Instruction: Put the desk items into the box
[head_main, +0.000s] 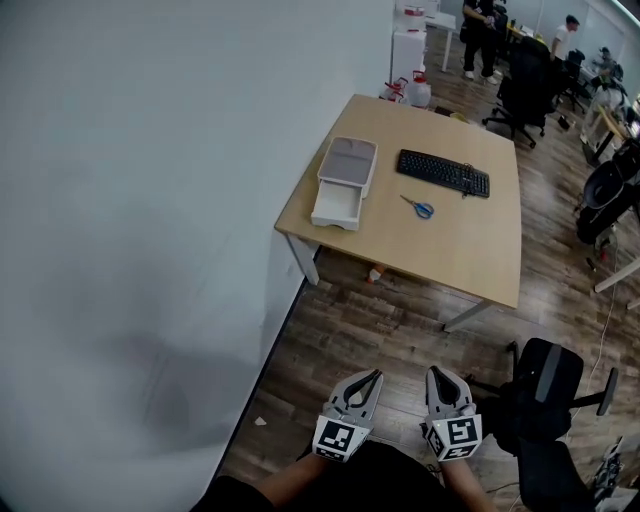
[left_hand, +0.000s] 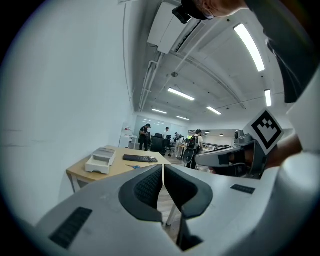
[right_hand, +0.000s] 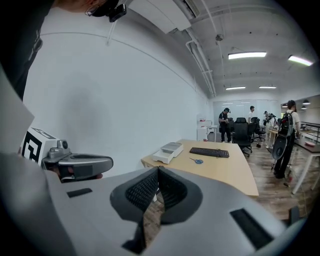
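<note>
From the head view, the left hand-held gripper (head_main: 372, 377) and the right hand-held gripper (head_main: 438, 376) sit side by side at the bottom of the frame, held over the wooden floor (head_main: 370, 330) and pointing toward a tabletop (head_main: 470, 250) that stands well apart from them against a pale wall (head_main: 150, 200). On the tabletop a white box (head_main: 347, 160) lies at the wall side, with its drawer (head_main: 336, 208) pulled out toward the near edge. A black keyboard (head_main: 443, 172) lies to the right of the box, and blue-handled scissors (head_main: 418, 207) lie just in front of the keyboard, apart from both. A black chair (head_main: 545, 385) stands on the floor just right of the right hand-held gripper. People stand among other desks at the far end of the room. In the left gripper view, the jaws meet at their tips with nothing between them. Beyond them the tabletop shows small and distant, with box, keyboard and scissors on it, and the right hand-held gripper reaches in from the right. In the right gripper view, the jaws are likewise pressed together and empty. The tabletop lies ahead with the box nearest the wall, the keyboard and scissors to its right, and the left hand-held gripper shows at the left edge.
</note>
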